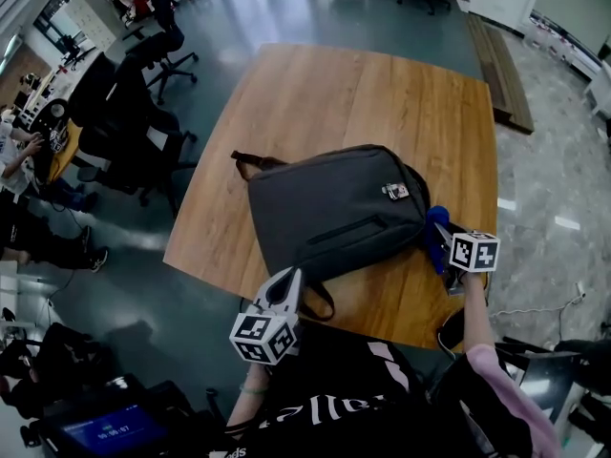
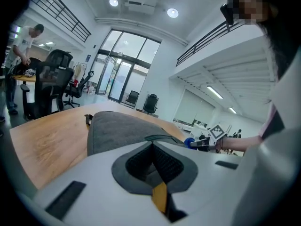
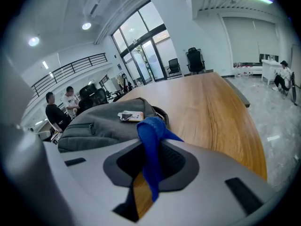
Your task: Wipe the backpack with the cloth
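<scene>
Backpack, dark grey, lies flat; right tongs pinch blue cloth beside it.

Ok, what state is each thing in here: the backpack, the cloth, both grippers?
grey backpack: lying flat on the wooden table, front up; its front pocket zip looks closed.
blue cloth: bunched, pinched in the right gripper beside the backpack; whether it touches the backpack is unclear.
right gripper: shut on the blue cloth.
left gripper: shut, nothing between its jaws, at the backpack's near edge.
</scene>
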A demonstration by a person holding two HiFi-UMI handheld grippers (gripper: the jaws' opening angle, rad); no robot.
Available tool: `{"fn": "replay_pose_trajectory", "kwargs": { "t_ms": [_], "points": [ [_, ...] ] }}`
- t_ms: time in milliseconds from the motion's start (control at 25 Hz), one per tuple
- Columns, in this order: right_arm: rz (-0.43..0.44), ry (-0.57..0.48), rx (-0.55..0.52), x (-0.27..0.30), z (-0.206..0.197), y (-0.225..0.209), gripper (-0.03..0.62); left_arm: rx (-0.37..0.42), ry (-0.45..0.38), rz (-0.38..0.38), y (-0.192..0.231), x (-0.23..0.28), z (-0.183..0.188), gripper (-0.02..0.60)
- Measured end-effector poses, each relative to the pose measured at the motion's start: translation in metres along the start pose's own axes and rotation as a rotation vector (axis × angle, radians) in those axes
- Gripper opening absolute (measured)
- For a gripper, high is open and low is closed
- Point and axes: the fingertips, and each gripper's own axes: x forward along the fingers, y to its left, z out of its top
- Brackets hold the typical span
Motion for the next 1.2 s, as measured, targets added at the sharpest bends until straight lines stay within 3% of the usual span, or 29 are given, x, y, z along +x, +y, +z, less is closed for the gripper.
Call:
{"fn": "replay_pose_trajectory", "kwargs": {
  "t_ms": [760,1200],
  "points": [
    [-0.097,0.070,-0.110,0.075,0.100,-0.021,0.066,-0.045,-0.030,0.075,0.087,0.004,0.042,-0.003],
    [-0.056,0.080,-0.179,0.126,0.157,0.007,0.066,-0.070,-0.023,0.097,0.116,0.008,0.047,-0.003]
  ]
}}
